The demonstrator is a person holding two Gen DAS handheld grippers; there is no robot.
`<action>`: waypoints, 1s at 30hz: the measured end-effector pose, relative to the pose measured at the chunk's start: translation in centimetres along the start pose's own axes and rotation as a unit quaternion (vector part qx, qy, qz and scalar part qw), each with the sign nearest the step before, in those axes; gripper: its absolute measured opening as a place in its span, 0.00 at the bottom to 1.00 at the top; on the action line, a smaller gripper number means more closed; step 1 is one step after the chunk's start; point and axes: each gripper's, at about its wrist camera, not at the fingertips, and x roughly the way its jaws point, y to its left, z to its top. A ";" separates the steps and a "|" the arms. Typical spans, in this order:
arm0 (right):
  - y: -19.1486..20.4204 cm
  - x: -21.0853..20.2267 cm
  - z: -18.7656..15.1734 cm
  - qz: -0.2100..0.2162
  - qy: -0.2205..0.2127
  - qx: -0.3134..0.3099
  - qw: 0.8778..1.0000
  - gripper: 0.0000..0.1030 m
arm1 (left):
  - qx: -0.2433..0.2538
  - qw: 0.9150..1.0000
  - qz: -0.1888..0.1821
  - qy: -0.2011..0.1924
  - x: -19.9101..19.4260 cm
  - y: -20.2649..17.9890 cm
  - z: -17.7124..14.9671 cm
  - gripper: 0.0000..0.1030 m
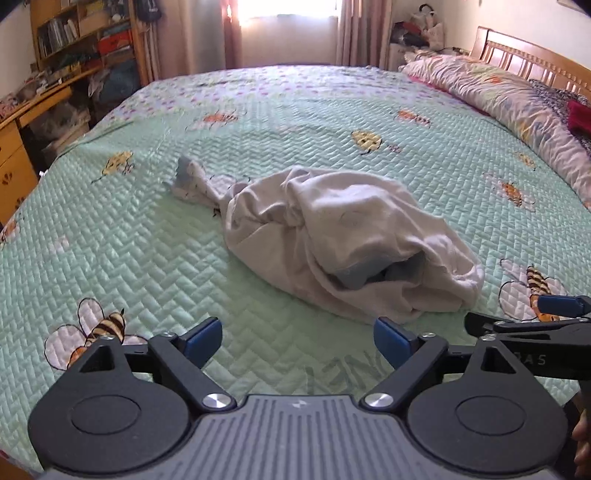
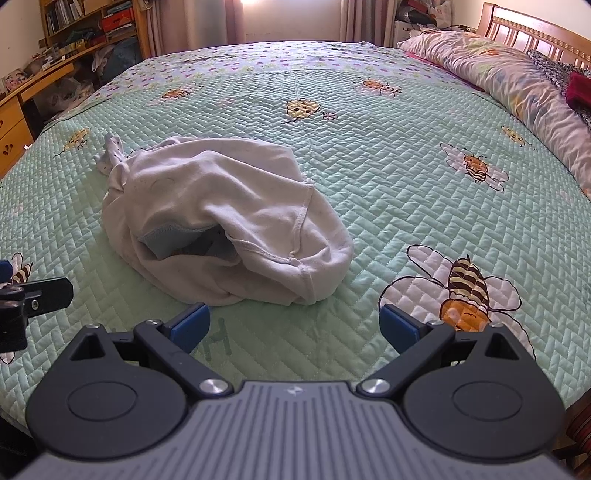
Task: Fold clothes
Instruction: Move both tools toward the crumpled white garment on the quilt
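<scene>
A crumpled white garment (image 1: 332, 236) lies in a heap in the middle of the green quilted bed cover (image 1: 147, 229), with a pale blue lining showing in its opening and a twisted end trailing to the left. My left gripper (image 1: 297, 343) hovers just short of its near edge, open, nothing between the blue pads. In the right wrist view the same garment (image 2: 229, 218) sits ahead and to the left of my right gripper (image 2: 295, 328), which is open and holds nothing. Part of the right gripper (image 1: 535, 317) shows at the left view's right edge.
A rolled floral duvet (image 2: 517, 85) and a wooden headboard (image 2: 535, 33) run along the right side of the bed. Shelves and a wooden desk (image 1: 33, 110) stand past the bed's left edge. Curtains (image 1: 258, 33) hang behind the far edge.
</scene>
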 end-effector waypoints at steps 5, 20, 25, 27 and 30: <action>0.0 0.2 0.0 0.001 0.003 0.003 1.000 0.95 | -0.017 1.000 0.003 0.016 0.7 0.6 0.0 0.82; 1.0 0.4 0.3 0.068 -0.243 -0.070 0.965 0.99 | -0.110 0.986 0.067 0.110 4.2 6.5 -1.8 0.87; 3.5 2.6 0.4 0.068 -0.226 -0.132 0.963 0.99 | -0.122 0.980 0.096 0.126 5.6 8.2 -2.6 0.86; 5.1 3.4 0.4 0.054 -0.226 -0.184 0.955 0.99 | -0.120 0.978 0.101 0.139 5.9 8.5 -2.7 0.86; 6.9 4.7 0.4 0.042 -0.219 -0.230 0.947 0.99 | -0.121 0.976 0.093 0.153 6.4 8.9 -2.8 0.88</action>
